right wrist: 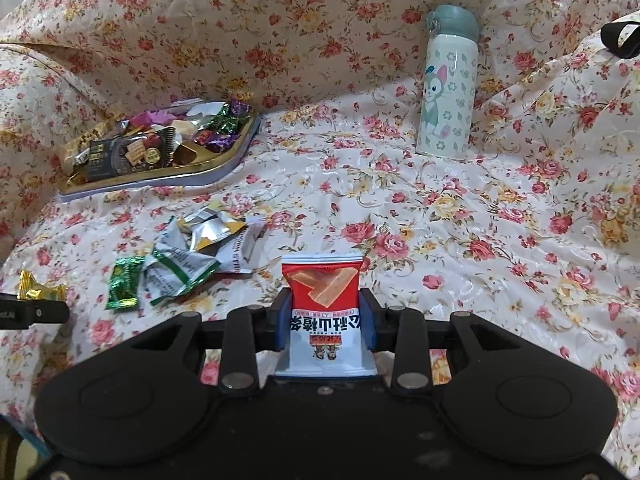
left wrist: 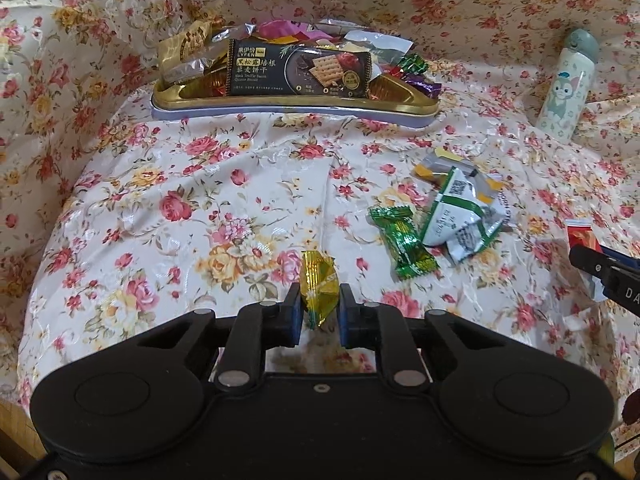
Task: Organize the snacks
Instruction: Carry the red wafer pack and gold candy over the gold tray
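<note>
My left gripper [left wrist: 319,312] is shut on a gold-wrapped candy [left wrist: 319,286], held just above the floral cloth. My right gripper [right wrist: 325,316] is shut on a red and white snack packet [right wrist: 325,312]; that packet also shows at the right edge of the left wrist view [left wrist: 582,234]. A gold tray [left wrist: 280,100] at the back left holds several snacks, with a black biscuit pack [left wrist: 298,70] on top; the tray also shows in the right wrist view [right wrist: 236,148]. A green candy [left wrist: 402,242], a green and white packet [left wrist: 460,216] and a silver and yellow packet [left wrist: 444,166] lie loose between the grippers.
A white bottle [right wrist: 448,88] with a cat picture and grey-green cap stands at the back right, also in the left wrist view [left wrist: 568,84]. The floral cloth [left wrist: 200,200] covers the table and rises behind as a backdrop. A black strap [right wrist: 620,38] lies far right.
</note>
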`<act>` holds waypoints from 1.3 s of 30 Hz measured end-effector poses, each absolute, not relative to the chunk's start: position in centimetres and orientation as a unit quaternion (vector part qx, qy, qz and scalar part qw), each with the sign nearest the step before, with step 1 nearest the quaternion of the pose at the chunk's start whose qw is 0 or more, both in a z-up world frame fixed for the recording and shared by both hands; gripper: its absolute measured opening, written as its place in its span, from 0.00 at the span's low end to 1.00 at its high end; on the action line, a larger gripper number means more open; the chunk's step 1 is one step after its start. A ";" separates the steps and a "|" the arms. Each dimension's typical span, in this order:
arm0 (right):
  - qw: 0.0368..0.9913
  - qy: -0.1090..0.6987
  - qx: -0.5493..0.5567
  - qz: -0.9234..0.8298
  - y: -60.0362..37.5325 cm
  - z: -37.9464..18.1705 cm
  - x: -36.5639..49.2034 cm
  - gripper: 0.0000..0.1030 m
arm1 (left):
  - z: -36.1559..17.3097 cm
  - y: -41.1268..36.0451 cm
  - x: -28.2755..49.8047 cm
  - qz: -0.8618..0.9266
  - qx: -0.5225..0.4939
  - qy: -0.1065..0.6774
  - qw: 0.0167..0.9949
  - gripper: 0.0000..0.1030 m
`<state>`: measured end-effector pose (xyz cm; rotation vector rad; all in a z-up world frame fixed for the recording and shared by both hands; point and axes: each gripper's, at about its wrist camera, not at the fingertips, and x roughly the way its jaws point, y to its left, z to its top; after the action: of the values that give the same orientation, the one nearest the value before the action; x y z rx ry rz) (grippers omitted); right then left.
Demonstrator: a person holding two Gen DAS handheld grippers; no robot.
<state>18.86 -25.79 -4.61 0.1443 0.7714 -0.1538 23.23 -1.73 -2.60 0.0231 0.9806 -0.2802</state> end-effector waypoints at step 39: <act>0.917 0.389 0.089 -0.015 -21.5 -1.6 8.5 0.35 | -0.3 -0.1 10.6 -0.166 0.028 0.473 0.865 0.22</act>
<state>8.47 -21.52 -1.64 0.1831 0.8001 -0.0310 10.64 -0.09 -0.34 0.0586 0.9910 -0.3472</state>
